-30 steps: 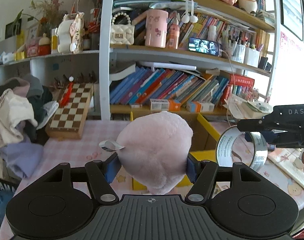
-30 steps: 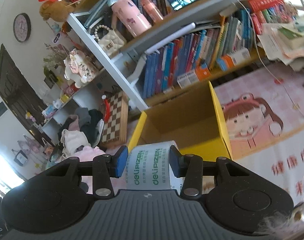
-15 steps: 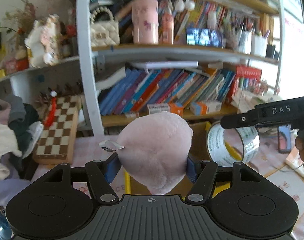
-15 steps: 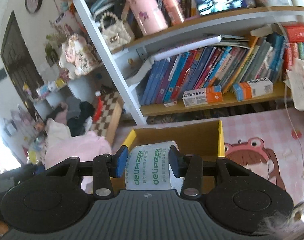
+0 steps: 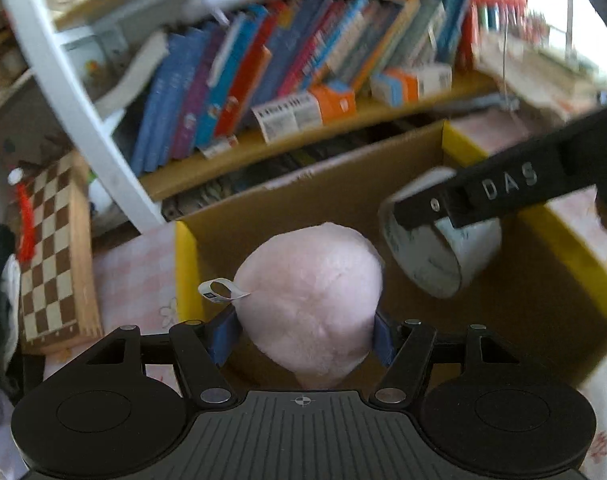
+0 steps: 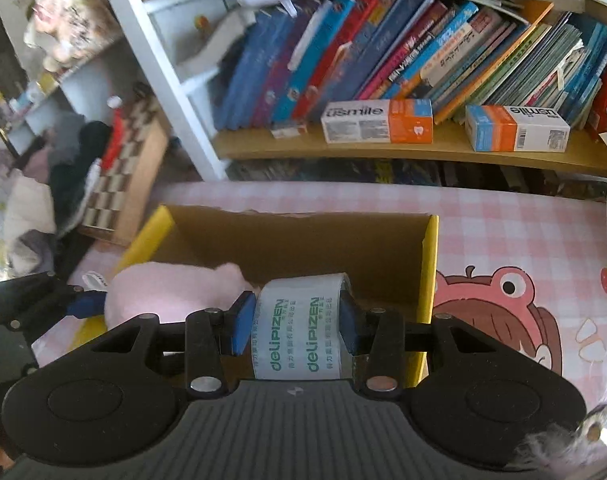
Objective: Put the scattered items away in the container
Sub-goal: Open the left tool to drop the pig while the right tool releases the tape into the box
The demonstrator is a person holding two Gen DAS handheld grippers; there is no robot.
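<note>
Above an open cardboard box (image 6: 299,236) with yellow outer walls and plain brown inside, two black grippers are hanging side by side. The left gripper (image 5: 305,330) is carrying a round, fuzzy pink plush toy (image 5: 311,300) with a small white fabric tag; its blue-padded fingers (image 5: 223,334) are opening, with the soft toy still between them and touching both pads. The right gripper (image 6: 297,330) is clamping a wide roll of tape (image 6: 299,328), smooth and printed with green lettering, its fingers pressing on both flat sides. Both items are hovering over the box mouth. The box is sitting on a tabletop (image 6: 523,232) covered in pink checked cloth with a cartoon print. Behind it, a wooden bookshelf (image 6: 423,150) is holding slanting glossy books, and a wooden chessboard (image 5: 51,248) is leaning to the left.
</note>
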